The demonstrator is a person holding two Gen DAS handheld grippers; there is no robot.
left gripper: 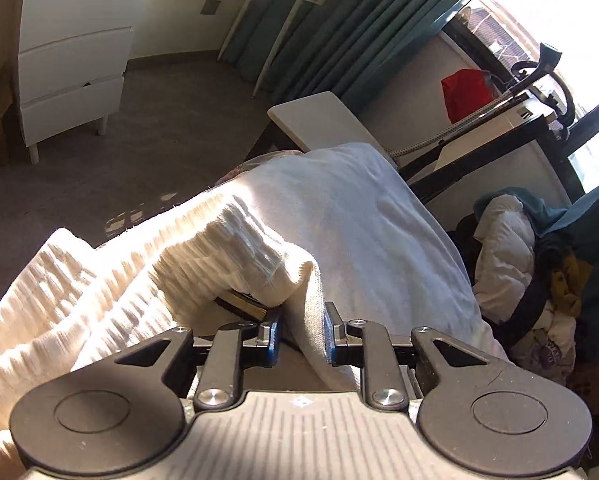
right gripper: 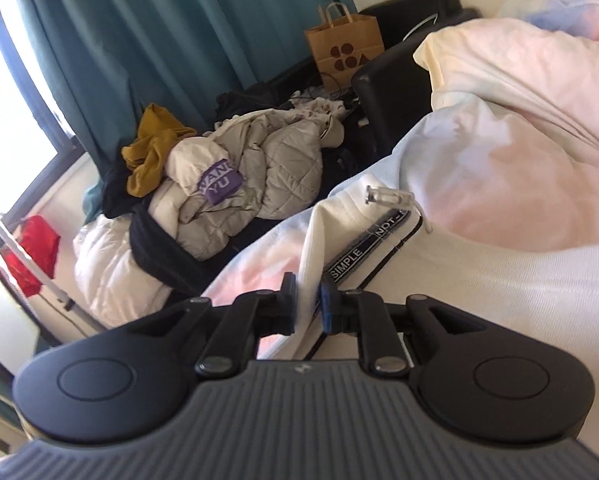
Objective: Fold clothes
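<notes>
Cream garment [left gripper: 147, 240] hangs bunched from your left hand-held gripper [left gripper: 301, 340] and right hand-held gripper [right gripper: 307, 304], both clenched on it, so your folding looks barely begun.

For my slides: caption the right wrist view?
Right gripper pinches the cream garment near its labelled waistband; clothes pile behind.

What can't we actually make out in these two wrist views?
- Left wrist: the cream knit garment runs off the left edge; its type and full shape are unclear.
- Left wrist: the dark label is half buried under a knit fold, unreadable.
- Right wrist: the black woven label reads "SIMPLE" and "NOT-", the rest is hidden.
- Right wrist: the left gripper is not in frame.
- Both views: the surface under the garment is covered by cloth.
</notes>
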